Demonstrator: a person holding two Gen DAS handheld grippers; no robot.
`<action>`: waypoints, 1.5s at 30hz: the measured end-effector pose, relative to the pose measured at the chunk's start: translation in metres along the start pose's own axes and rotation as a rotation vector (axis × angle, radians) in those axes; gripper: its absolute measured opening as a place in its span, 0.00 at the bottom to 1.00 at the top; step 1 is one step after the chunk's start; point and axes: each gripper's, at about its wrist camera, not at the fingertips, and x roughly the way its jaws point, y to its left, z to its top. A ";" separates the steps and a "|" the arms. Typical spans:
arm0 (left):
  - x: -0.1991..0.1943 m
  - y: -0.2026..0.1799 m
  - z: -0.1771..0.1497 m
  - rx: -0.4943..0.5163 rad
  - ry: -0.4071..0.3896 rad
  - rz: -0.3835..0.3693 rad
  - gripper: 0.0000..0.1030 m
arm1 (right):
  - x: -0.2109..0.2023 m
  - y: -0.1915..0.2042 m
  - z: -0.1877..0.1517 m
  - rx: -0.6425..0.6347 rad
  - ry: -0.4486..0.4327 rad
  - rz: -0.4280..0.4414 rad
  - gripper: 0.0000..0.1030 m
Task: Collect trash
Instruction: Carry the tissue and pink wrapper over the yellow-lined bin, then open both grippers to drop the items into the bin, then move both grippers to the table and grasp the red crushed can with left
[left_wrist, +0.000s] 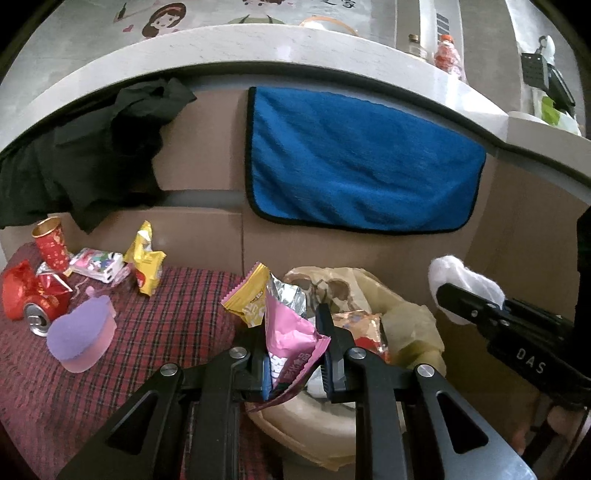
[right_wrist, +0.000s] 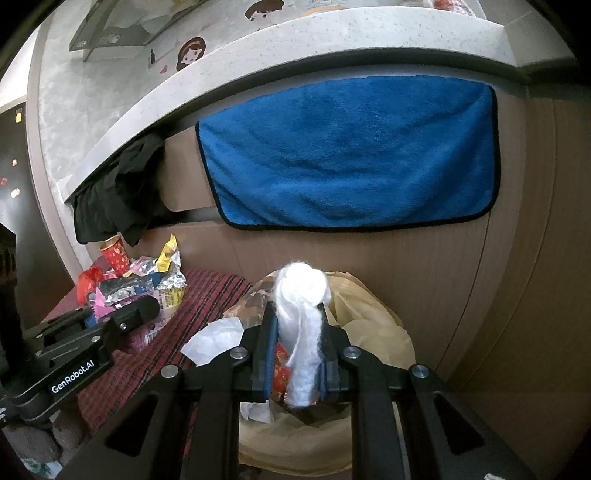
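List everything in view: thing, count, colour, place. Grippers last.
wrappers held: a bunch, pink, yellow, silver, in left gripper over bin
cotton wad: one, white, in right gripper over bin
trash bin: one, beige, yellowish bag liner, beside plaid cloth
plaid cloth: one, red, under the litter
paper cup: one, red and gold, far left
crushed can: one, red, far left
yellow wrapper: one, beside cup
heart-shaped box: one, purple, on cloth
towel: one, blue, hanging on cabinet
black garment: one, hanging left
left gripper: shut on wrappers
right gripper: shut on cotton
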 end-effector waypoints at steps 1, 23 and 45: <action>0.002 0.000 0.000 -0.001 0.005 -0.005 0.20 | -0.001 0.000 -0.001 -0.001 0.001 -0.001 0.15; 0.053 0.035 0.020 -0.152 0.120 -0.252 0.56 | 0.044 -0.031 -0.003 0.085 0.054 0.042 0.50; -0.092 0.253 -0.024 -0.290 0.001 0.156 0.57 | 0.018 0.109 0.021 -0.165 0.023 0.087 0.55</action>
